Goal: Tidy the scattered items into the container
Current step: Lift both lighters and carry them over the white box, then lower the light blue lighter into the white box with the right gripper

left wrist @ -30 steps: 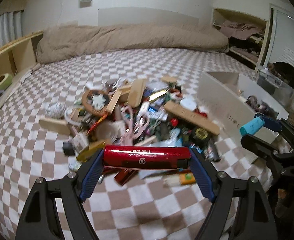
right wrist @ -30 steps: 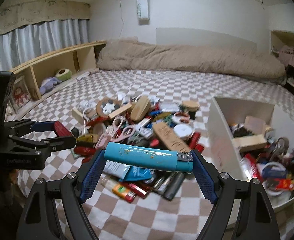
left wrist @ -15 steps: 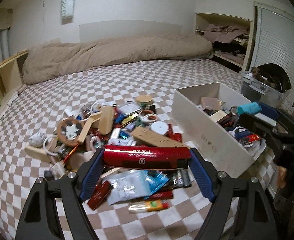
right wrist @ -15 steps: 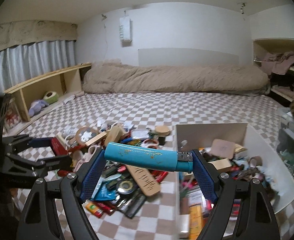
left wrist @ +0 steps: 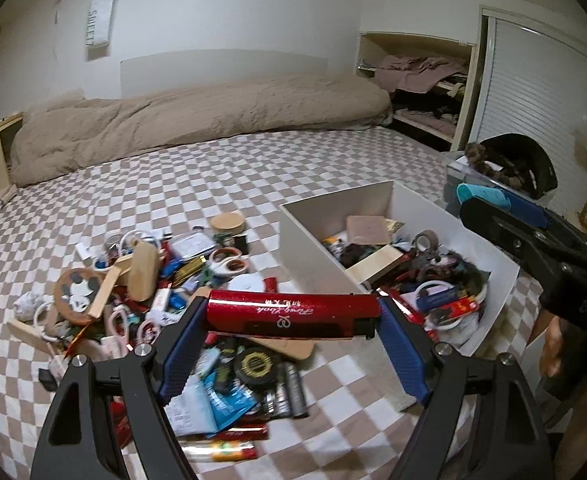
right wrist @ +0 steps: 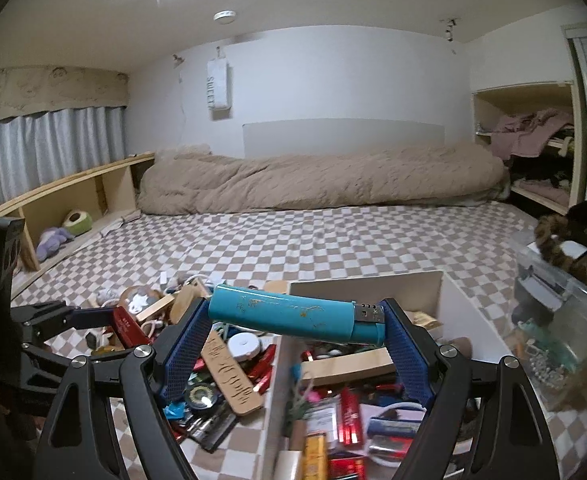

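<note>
we hold a glossy red metallic lighter with silver script point(left wrist: 291, 314) crosswise in our left tongs point(left wrist: 291, 320), clamped end to end between the blue ribbed pads, so its long axis runs straight across the gap. our right tongs point(right wrist: 295, 322) grip a scuffed teal plastic lighter with a metal cap point(right wrist: 293, 314) the same way, its metal end against the right-hand pad.

the relation that matters is where the white open-topped rectangular box point(left wrist: 305, 220) lies from each pair. in the right wrist view the box's near wall point(right wrist: 271, 396) cuts down through the middle of the frame: the teal lighter's capped half hangs over the box's cluttered inside, while its other half looks to hang over the pile of scattered small items point(left wrist: 141, 280) on the brown-and-white checked bed cover point(left wrist: 253, 172). in the left wrist view the box sits ahead and to the right of the red lighter, whose right end appears just short of the near wall.

we judge the right tongs the nearer of the two, needing only a small shift rightward before letting go. the left tongs need a longer carry rightward and forward, and the right tongs point(left wrist: 533, 236) are in that path over the box's far side. since each lighter lies roughly crosswise to the box's near wall, a release too early could leave one straddling the rim.
</note>
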`<state>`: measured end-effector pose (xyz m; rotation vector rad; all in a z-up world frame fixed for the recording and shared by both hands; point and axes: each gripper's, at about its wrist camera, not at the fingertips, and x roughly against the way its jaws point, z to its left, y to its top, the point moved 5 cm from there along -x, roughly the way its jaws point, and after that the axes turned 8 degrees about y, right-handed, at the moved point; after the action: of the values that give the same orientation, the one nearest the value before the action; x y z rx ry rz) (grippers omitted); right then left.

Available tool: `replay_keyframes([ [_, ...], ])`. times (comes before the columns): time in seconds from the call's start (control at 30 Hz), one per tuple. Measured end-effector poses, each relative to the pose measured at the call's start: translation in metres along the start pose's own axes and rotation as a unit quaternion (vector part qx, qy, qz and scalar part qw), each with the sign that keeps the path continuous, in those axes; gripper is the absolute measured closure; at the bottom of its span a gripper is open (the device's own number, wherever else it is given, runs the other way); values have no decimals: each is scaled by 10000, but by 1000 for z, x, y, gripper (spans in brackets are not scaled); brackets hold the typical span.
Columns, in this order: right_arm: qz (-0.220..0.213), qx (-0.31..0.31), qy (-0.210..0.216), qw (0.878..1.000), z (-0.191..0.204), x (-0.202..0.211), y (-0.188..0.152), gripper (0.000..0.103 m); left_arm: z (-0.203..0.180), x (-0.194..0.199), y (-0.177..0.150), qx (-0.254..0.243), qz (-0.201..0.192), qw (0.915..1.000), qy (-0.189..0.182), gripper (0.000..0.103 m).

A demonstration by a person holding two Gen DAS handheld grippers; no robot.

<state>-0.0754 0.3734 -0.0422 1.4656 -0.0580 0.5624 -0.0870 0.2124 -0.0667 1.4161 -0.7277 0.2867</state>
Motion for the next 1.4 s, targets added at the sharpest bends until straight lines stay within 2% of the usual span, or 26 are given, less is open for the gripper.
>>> replay_keyframes([
  [0.43, -113, -524, -398, 9978, -56, 14, -5, 19, -37, -19, 12, -63, 53, 9996, -280, 20],
  [0.8, 50, -1051, -667, 9922, -105, 17, -24, 19, -65, -31, 13, -222, 131, 9987, -437, 20],
  [1.03, 611, -1115, -762, 9890, -117, 0, -51, 19, -74, -42, 11, -136, 275, 9980, -558, 20],
  [1.17, 1043, -915, -821, 9869, -114, -16, -66, 19, -77, -48, 10, -84, 350, 9976, -598, 20],
  [1.4, 1529, -768, -821, 9818, -110, -48, -80, 19, -72, -54, 5, 10, 455, 9975, -542, 20],
])
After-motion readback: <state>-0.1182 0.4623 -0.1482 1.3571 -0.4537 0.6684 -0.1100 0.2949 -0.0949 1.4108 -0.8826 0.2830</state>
